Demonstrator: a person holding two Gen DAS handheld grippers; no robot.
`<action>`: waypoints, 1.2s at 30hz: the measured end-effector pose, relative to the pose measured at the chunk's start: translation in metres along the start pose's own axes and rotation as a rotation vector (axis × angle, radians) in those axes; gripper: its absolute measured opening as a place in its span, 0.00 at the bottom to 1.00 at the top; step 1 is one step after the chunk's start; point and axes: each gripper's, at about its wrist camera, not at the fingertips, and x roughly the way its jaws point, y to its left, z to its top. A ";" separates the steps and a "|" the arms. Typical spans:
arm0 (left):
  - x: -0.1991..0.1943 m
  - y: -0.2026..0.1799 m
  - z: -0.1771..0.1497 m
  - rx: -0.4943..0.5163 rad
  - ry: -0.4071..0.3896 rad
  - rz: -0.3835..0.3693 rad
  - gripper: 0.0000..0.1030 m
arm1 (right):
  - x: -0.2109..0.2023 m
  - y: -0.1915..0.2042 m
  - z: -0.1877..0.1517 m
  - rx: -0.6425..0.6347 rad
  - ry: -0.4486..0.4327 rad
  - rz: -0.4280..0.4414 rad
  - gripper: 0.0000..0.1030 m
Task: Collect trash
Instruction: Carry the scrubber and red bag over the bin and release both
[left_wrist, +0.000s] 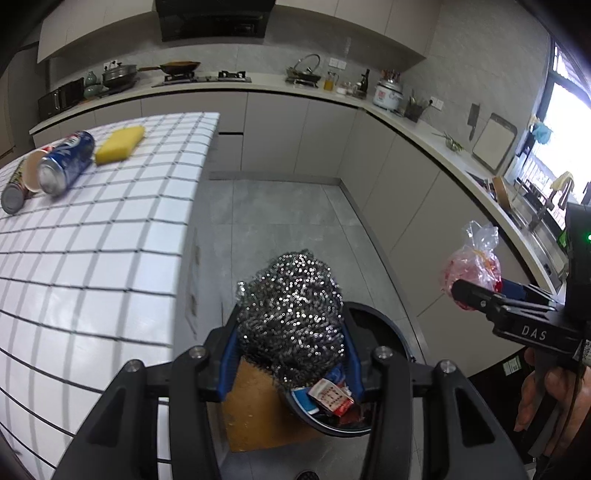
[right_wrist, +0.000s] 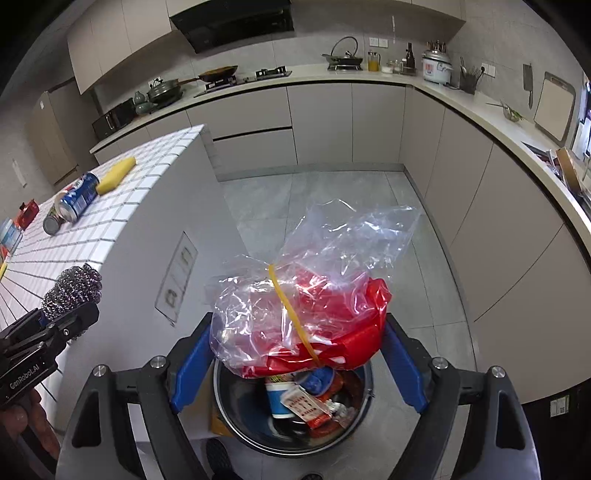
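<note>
Your left hand-held gripper (left_wrist: 291, 354) is clamped on a steel scourer (left_wrist: 291, 306), held above the bin (left_wrist: 384, 325) on the floor beside the tiled surface (left_wrist: 92, 258). On that surface, well to the left, lie a grey can (left_wrist: 14, 192), a blue can (left_wrist: 66, 162) and a yellow sponge (left_wrist: 120, 144). Your right hand-held gripper (right_wrist: 295, 354) stands wide, its blue pads pressing a tied clear bag (right_wrist: 299, 306) with red contents, right over the bin (right_wrist: 258, 424), which already holds wrappers (right_wrist: 306, 406).
</note>
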 end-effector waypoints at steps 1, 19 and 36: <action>0.003 -0.004 -0.002 -0.001 0.006 -0.002 0.47 | 0.002 -0.003 -0.002 -0.004 0.005 -0.003 0.84; 0.067 -0.055 -0.042 -0.071 0.141 -0.037 0.47 | 0.077 -0.027 -0.063 -0.208 0.137 0.015 0.84; 0.082 -0.022 -0.038 -0.195 0.178 0.095 0.90 | 0.149 -0.031 -0.099 -0.277 0.327 0.129 1.00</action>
